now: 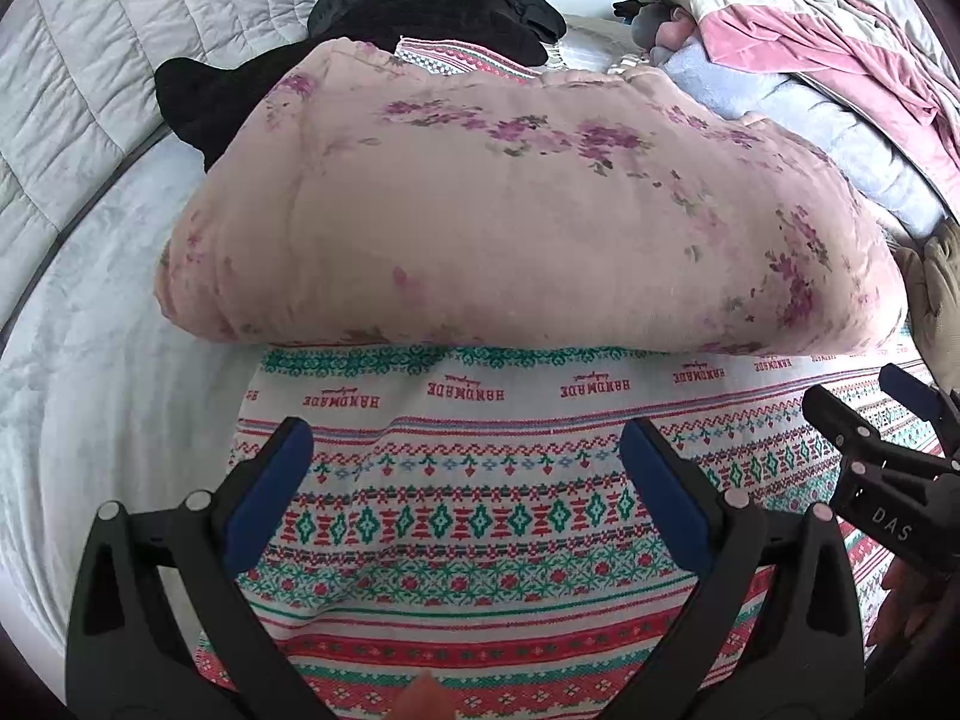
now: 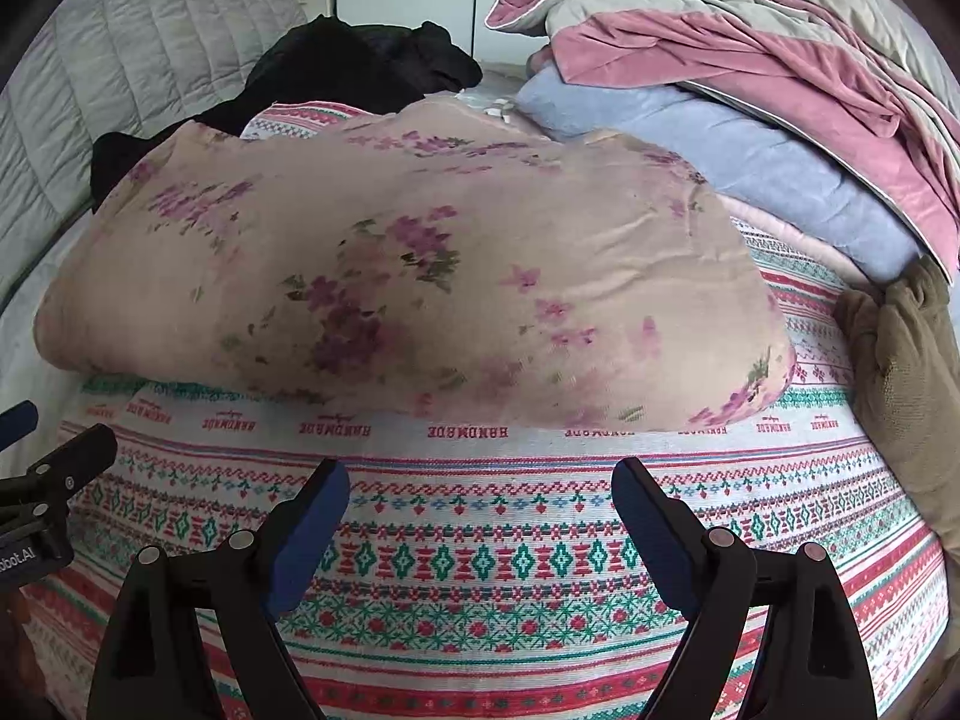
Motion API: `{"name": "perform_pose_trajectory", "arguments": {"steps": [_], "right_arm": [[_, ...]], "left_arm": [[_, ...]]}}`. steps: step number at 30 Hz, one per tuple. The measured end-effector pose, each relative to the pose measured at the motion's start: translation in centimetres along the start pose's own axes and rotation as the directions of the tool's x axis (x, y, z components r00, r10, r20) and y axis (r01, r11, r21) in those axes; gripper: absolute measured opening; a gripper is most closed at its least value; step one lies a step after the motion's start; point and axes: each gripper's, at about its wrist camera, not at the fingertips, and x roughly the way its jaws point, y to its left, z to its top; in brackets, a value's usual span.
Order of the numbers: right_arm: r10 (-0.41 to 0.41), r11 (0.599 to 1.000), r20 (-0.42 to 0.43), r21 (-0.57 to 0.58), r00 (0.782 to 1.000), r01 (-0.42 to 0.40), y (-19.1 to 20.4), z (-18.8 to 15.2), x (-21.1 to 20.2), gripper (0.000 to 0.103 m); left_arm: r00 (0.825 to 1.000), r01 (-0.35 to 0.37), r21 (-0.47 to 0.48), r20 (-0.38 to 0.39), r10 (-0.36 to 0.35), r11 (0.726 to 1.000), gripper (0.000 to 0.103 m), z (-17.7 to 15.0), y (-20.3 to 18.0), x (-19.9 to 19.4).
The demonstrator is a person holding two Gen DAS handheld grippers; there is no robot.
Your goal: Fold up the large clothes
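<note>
Left hand-held gripper (image 1: 465, 468) hangs over the patterned sheet (image 1: 480, 516) with its jaws spread wide and nothing between the blue pads (image 1: 273, 480), only woven stripes showing through the gap. Right hand-held gripper (image 2: 480, 507) is the same story: jaws apart, empty, poised above the same sheet (image 2: 480, 564). Each one peeks into the other's view at the frame edge, the right (image 1: 900, 396) cut off on the far side of the left wrist view, the left (image 2: 42, 438) barely showing in the right wrist view.

Just beyond the fingertips lies the floral quilt (image 1: 510, 228), folded into a thick pink bundle across the sheet (image 2: 390, 276). Its near edge rests on the row of "HANDMADE" lettering; its far edge hides whatever sits behind it.

Behind it on the left, a black garment (image 1: 420, 12) is heaped, partly covered by the quilt (image 2: 360, 60). On the right, a blue blanket (image 2: 720, 150) is tucked under a pink-and-grey duvet (image 2: 780, 48), both cut by the lens rim. A tan cloth (image 2: 900, 372) bunches at the right edge; what it is I cannot tell. A grey quilted headboard (image 1: 120, 60) fills the left corner.
</note>
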Motion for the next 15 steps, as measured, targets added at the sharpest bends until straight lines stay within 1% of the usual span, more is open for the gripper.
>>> {"name": "perform_pose_trajectory", "arguments": {"steps": [15], "right_arm": [[0.008, 1.0, -0.004, -0.002, 1.0, -0.008, 0.16, -0.01, 0.18, 0.09]], "left_arm": [[1.0, 0.007, 0.006, -0.006, -0.007, 1.0, 0.102, -0.11, -0.12, 0.14]]}}
